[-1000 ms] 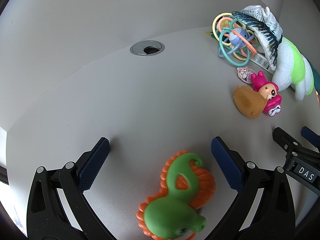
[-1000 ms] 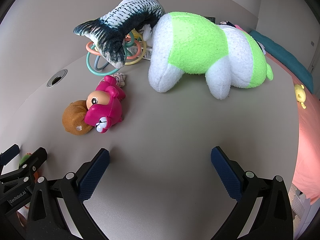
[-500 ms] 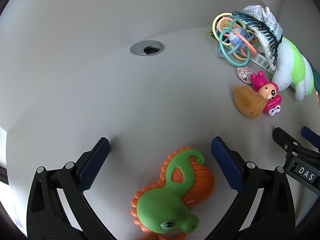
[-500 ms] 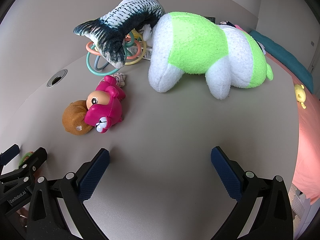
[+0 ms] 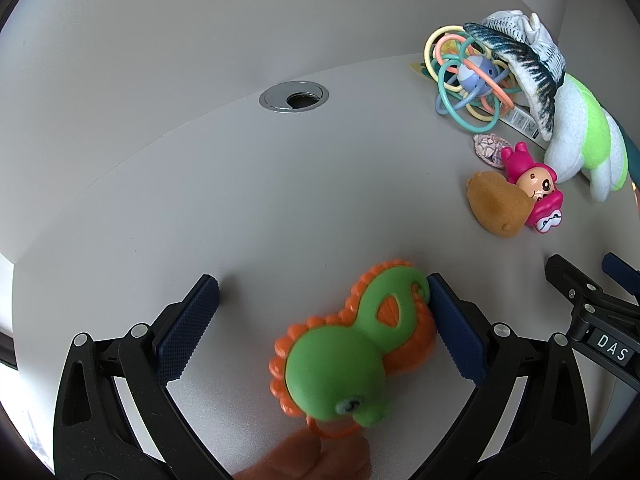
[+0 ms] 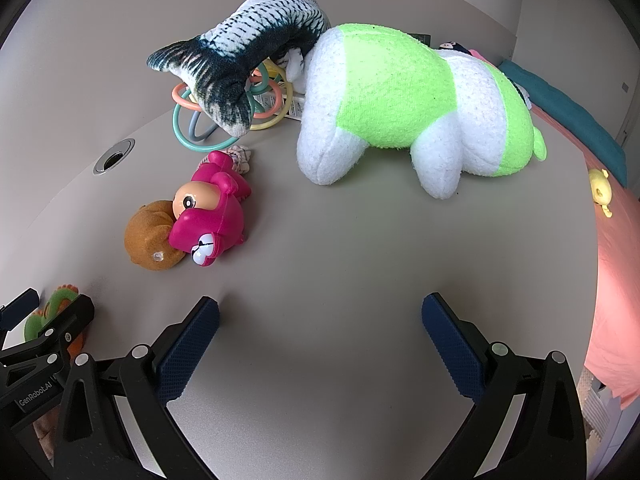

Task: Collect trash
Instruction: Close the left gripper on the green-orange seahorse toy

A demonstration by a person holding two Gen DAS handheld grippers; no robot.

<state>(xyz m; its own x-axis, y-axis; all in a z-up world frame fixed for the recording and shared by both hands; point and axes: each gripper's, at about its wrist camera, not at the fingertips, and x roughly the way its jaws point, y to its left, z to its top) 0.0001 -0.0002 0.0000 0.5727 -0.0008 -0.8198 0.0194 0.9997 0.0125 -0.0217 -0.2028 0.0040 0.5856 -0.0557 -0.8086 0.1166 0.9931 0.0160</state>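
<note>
Left gripper (image 5: 320,312): jaws spread wide, nothing pinched; green-and-orange rubber toy (image 5: 352,344) lying between them, blurred, its curled end touching the right-hand pad, well apart from the left-hand pad; fingertips of a hand (image 5: 316,460) just behind the toy at the near edge (contact with its orange ring not clear). Ahead of the jaws, grey table (image 5: 240,208) with a metal cable grommet (image 5: 294,97) far out; out past the right-hand jaw, a brown plush lump (image 5: 496,208) touching a pink figurine (image 5: 536,188), then a small shell-patterned scrap (image 5: 489,145), then a tangle of coloured rings (image 5: 468,72) under a plush fish (image 5: 520,68).

Right gripper (image 6: 320,320): jaws spread wide, bare tabletop between them; beyond the left-hand jaw, the brown lump and pink figurine; further ahead, a green-and-white plush animal (image 6: 400,96) resting against the fish; out beyond the right-hand jaw, a small yellow toy (image 6: 600,190) on pink fabric (image 6: 616,280); beside the left-hand jaw, the other gripper's frame with the green-and-orange toy partly hidden behind it.
</note>
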